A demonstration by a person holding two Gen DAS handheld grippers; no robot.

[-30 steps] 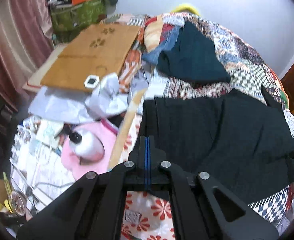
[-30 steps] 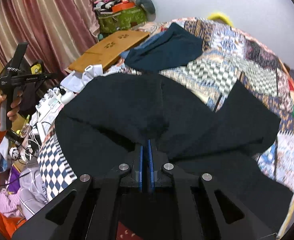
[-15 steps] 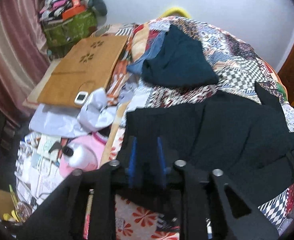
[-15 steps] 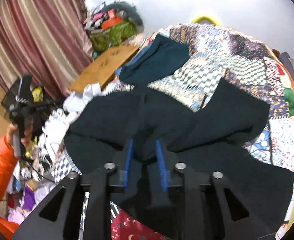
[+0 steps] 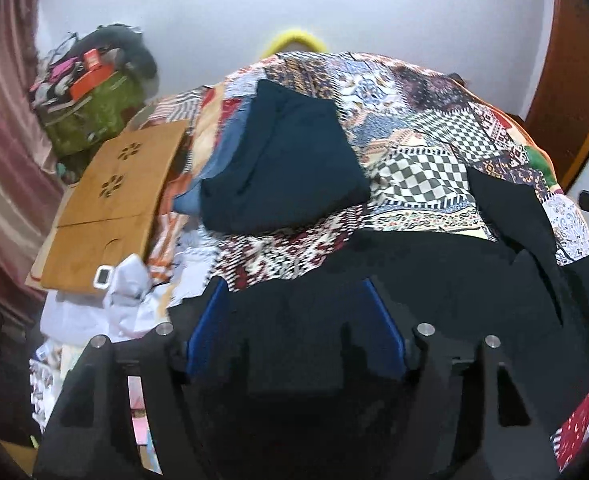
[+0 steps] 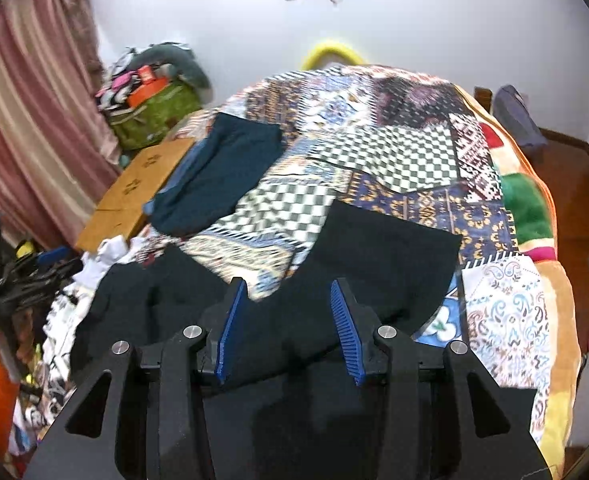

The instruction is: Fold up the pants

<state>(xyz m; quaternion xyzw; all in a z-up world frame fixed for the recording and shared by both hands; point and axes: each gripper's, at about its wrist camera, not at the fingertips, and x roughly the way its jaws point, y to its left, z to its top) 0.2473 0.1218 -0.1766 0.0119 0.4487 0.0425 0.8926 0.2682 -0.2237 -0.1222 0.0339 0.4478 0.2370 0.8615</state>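
We had both grippers, left gripper (image 5: 296, 328) & right gripper (image 6: 288, 332), wide apart w/ nothing held; pants (image 6: 382, 264) looked soft, floppy, best pinched at hem corners

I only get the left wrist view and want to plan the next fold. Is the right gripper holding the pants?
Observer: No. The right gripper is open, its blue pads wide apart, and the pants lie loose under it.
Operator: Is the far leg lying flat?
Observer: Yes. Its end is spread flat on the quilt, with a straight hem edge.
Operator: Is there anything past the quilt on the right?
Observer: A grey-purple bundle sits just beyond the quilt's far right edge.
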